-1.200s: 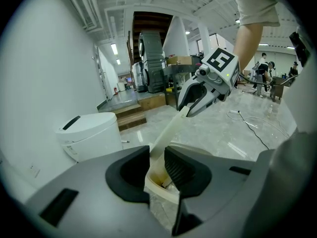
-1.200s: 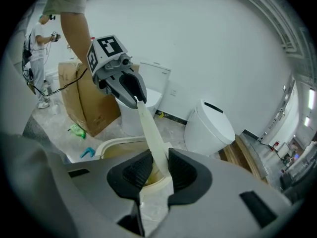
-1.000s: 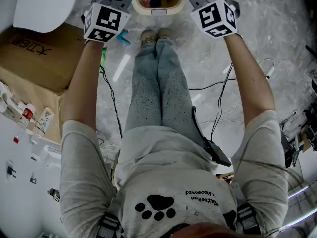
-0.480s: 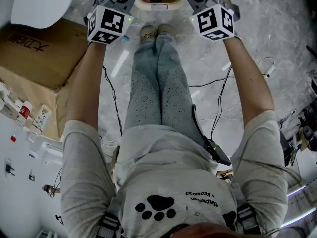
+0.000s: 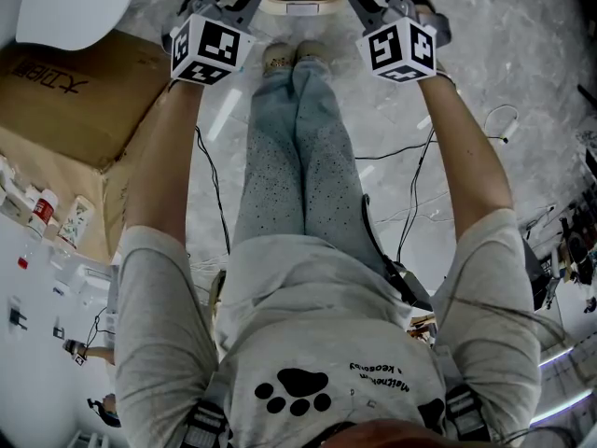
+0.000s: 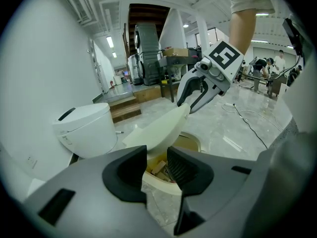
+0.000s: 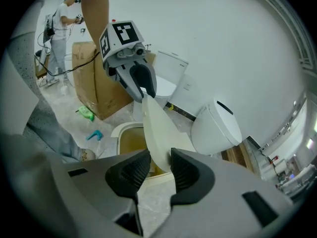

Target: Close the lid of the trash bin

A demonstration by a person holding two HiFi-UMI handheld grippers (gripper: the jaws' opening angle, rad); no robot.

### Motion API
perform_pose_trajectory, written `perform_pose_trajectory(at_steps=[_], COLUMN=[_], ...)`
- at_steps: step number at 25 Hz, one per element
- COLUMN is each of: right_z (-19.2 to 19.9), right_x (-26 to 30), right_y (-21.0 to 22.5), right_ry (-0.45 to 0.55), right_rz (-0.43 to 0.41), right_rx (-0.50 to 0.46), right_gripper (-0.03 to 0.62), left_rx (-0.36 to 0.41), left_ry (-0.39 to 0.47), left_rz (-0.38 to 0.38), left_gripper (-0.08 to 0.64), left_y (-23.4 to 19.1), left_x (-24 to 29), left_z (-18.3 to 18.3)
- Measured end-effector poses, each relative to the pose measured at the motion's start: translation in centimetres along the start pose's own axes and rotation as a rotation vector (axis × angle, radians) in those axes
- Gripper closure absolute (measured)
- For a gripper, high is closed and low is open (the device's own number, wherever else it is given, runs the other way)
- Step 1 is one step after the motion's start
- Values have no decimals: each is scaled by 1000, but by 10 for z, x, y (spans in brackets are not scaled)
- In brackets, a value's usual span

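The cream trash bin (image 5: 297,6) stands at the top edge of the head view, past the person's shoes. Its cream lid (image 6: 159,127) is half lowered and slants over the opening, with rubbish showing below it. My left gripper (image 6: 157,165) is at one side of the lid and my right gripper (image 7: 160,170) at the other. Both have just been opening their jaws. Each has the lid's edge (image 7: 157,133) between its pads with a gap showing, so neither grips it. In the left gripper view the right gripper (image 6: 190,100) sits at the lid's far edge.
A white toilet (image 7: 216,128) stands just beyond the bin against the wall. A large cardboard box (image 5: 75,110) is on the left. Cables (image 5: 410,166) run over the marble floor on the right. A green item (image 7: 86,114) and a teal one (image 7: 94,134) lie near the box.
Both grippers have shifted towards the bin and lower. The bin's contents showed plainly before; now the lid covers most of the opening.
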State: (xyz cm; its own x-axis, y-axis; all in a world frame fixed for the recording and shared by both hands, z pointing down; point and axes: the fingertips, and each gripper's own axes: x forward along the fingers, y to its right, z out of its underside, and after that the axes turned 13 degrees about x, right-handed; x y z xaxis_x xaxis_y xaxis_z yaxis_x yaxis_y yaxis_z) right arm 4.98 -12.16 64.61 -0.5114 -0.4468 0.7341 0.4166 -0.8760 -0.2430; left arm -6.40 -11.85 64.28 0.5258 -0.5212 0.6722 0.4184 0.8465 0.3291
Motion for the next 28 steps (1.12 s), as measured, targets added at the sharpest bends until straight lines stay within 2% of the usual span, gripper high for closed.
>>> perform_pose_trajectory(at_steps=[18,28], right_z=[30,45], right_x=[18,28], right_y=[-33,-45], right_ry=[-52,-79], right_rz=[-5,-23], right_rx=[-59,-86], right_gripper=[442,437], left_rx=[52,96], left_ry=[-47,-86], left_rz=[48,99], left_gripper=[422,417], left_y=[35,50], left_x=[14,23], left_z=[31,46])
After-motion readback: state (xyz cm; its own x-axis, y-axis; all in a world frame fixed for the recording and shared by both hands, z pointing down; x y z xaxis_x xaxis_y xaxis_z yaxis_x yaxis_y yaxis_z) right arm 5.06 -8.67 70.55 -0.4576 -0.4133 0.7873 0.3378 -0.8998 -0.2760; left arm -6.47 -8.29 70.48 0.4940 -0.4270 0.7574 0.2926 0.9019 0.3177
